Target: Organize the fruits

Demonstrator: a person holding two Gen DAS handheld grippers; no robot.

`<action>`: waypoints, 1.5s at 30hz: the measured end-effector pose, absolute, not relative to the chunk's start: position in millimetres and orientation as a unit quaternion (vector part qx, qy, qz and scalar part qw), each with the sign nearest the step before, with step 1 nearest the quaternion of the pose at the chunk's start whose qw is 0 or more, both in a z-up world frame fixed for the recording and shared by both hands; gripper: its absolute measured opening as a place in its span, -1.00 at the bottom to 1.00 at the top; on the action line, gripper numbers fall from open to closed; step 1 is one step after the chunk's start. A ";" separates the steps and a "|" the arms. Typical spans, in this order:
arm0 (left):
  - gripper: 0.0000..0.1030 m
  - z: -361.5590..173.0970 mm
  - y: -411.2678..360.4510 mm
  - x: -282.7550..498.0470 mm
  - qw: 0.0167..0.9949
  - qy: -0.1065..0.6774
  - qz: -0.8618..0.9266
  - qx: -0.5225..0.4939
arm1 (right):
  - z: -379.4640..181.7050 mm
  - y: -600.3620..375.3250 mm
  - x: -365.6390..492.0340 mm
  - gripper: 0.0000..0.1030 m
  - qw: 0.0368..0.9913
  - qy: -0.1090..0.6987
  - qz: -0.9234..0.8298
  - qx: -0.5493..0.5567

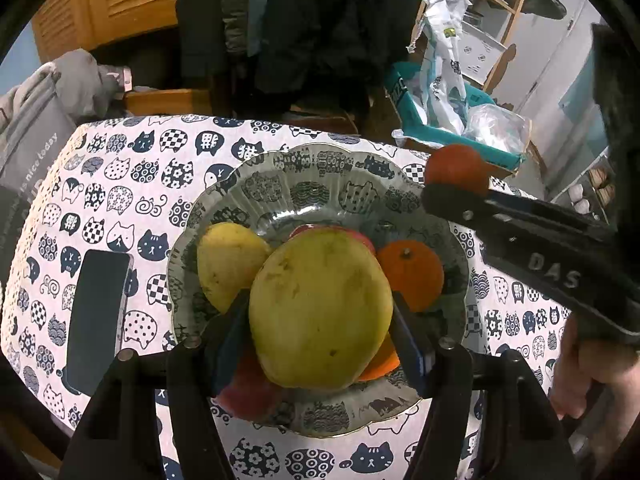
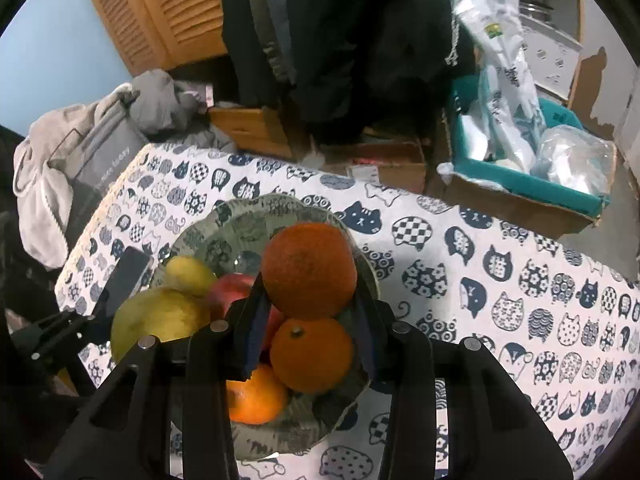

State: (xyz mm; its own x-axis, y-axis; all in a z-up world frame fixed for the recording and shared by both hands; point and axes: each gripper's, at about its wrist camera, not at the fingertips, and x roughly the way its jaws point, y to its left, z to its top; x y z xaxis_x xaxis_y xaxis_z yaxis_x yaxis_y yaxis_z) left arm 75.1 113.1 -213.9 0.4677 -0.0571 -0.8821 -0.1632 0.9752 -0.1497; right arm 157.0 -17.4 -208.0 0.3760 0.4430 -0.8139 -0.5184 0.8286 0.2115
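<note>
- While the left tool (image 1: 320,320) hangs over the plate (image 1: 400,176), it holds a big yellow-green mango (image 1: 320,308) between its two fingers.
- In this left view the mango sits above the other fruit on the plate.
- A smaller yellow mango (image 1: 228,260) lies on the left side of the plate, touching the big one.
- An orange (image 1: 412,272) lies on the right side of the plate, stem up.
- A red apple (image 1: 248,392) peeks out under the big mango, near the front rim.
- The plate stands on a desk with a cat-print cloth (image 1: 132,184).
- A dark phone (image 1: 96,320) lies flat on the cloth, just left of the plate.
- The right tool (image 1: 444,192) comes in from the right, with a person's hand (image 1: 588,376) on its handle.
- It grips a second orange (image 1: 456,168) over the far right rim of the plate.
- In the right view, the right tool (image 2: 308,312) is squeezed narrow on that second orange (image 2: 308,268).
- Under it on the plate (image 2: 240,216) lie the stem-up orange (image 2: 312,356), one more orange (image 2: 256,396) and the red apple (image 2: 232,292).
- The left tool (image 2: 120,320) holds the big mango (image 2: 160,320) at the left of the plate.
- The smaller mango (image 2: 192,276) lies behind it.
- A teal box (image 2: 520,180) with plastic bags sits past the desk's far edge.
</note>
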 end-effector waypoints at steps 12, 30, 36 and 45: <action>0.59 -195.8 130.5 67.1 0.857 0.491 0.034 -0.151 | -239.4 -4.4 168.7 -0.22 0.797 0.522 0.303 -0.032; 0.59 -145.0 140.3 45.9 0.889 0.427 0.070 -0.149 | -181.0 -20.3 151.5 0.11 0.842 0.464 0.272 -0.049; 0.64 -113.4 140.3 32.7 0.906 0.390 0.072 -0.147 | -144.7 -34.1 136.3 0.27 0.867 0.428 0.248 -0.058; 0.70 -73.6 132.9 15.1 0.928 0.340 0.079 -0.131 | -85.9 -53.6 104.9 0.48 0.902 0.367 0.218 -0.064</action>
